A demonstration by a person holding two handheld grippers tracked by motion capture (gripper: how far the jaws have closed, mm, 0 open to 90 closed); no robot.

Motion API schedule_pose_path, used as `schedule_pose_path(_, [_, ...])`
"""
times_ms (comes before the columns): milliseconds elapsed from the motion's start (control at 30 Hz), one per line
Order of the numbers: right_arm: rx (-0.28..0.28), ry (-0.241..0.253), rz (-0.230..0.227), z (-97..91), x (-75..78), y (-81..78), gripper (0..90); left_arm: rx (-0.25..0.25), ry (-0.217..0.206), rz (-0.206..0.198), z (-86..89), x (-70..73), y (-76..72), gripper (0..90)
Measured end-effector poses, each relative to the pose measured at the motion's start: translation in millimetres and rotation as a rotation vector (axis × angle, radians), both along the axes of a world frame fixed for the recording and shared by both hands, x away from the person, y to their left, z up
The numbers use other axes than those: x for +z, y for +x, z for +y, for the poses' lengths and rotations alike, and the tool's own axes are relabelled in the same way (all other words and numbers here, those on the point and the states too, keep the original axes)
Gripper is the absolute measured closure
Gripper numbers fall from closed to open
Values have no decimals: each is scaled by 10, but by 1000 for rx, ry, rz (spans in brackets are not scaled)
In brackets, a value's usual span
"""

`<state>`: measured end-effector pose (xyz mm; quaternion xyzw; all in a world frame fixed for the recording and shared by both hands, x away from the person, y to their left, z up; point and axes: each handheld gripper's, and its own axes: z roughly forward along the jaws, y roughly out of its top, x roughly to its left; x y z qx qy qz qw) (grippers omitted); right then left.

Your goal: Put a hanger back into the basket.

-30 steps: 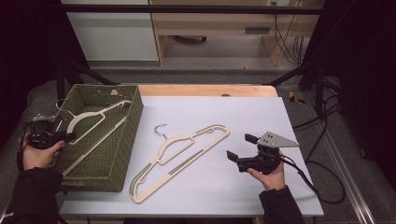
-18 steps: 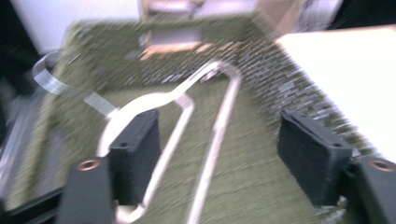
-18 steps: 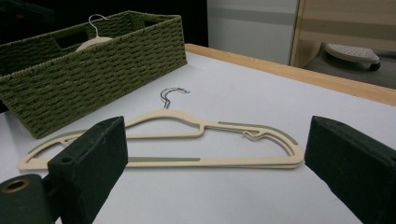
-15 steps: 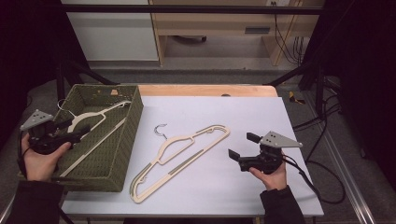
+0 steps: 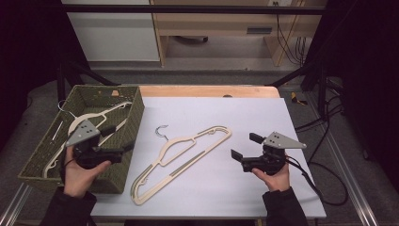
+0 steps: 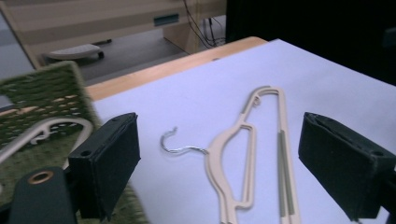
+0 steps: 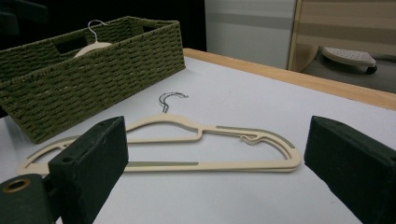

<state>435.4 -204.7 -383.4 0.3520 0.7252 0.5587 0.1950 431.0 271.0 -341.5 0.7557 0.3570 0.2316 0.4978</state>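
Observation:
A beige hanger (image 5: 181, 157) with a metal hook (image 5: 162, 131) lies slantwise on the white table (image 5: 244, 113). A second beige hanger (image 5: 89, 120) rests inside the green woven basket (image 5: 136, 110) at the left. My left gripper (image 5: 119, 138) hovers over the basket's near right corner and points toward the table hanger (image 6: 247, 140). Its jaws have just been opening and hold nothing. My right gripper (image 5: 244, 146) stands open at the right, aimed at the hanger (image 7: 187, 140), a short gap away. The left gripper view (image 6: 224, 158) and the right gripper view (image 7: 219, 172) both show empty jaws.
The basket (image 7: 93, 51) takes up the table's left end, its wall close to the table hanger. A wooden strip (image 5: 207, 91) edges the far side of the table. Cables (image 5: 324, 188) trail off the right edge. Bare white surface lies near the front.
My left hand has moved right, from the basket's left side across to its right wall, and its jaws stand wider. The right hand and the table hanger have kept still.

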Motion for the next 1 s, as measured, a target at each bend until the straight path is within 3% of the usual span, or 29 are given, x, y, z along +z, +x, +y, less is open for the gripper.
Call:
schedule_pose_path(200, [0, -2, 2, 8, -6, -2, 68, -54, 36, 43, -270, -231, -37, 129])
schedule_pose_path(500, [4, -7, -1, 5, -9, -6, 68, -82, 88, 95, -502, -470, -79, 145])
schedule_pose_path(600, [0, -2, 6, 11, -15, -4, 68, -67, 120, 142, -562, -611, -64, 153])
schedule_pose_path(733, [0, -6, 4, 13, -26, -3, 68, -46, 158, 176, -617, -742, -49, 174])
schedule_pose_path(833, [6, -10, 6, 15, -30, -7, 69, 1, 214, 202, -652, -835, -20, 227])
schedule_pose_path(1000, [9, -22, 9, 30, -50, -15, 69, 45, 260, 261, -661, -1013, 38, 297])
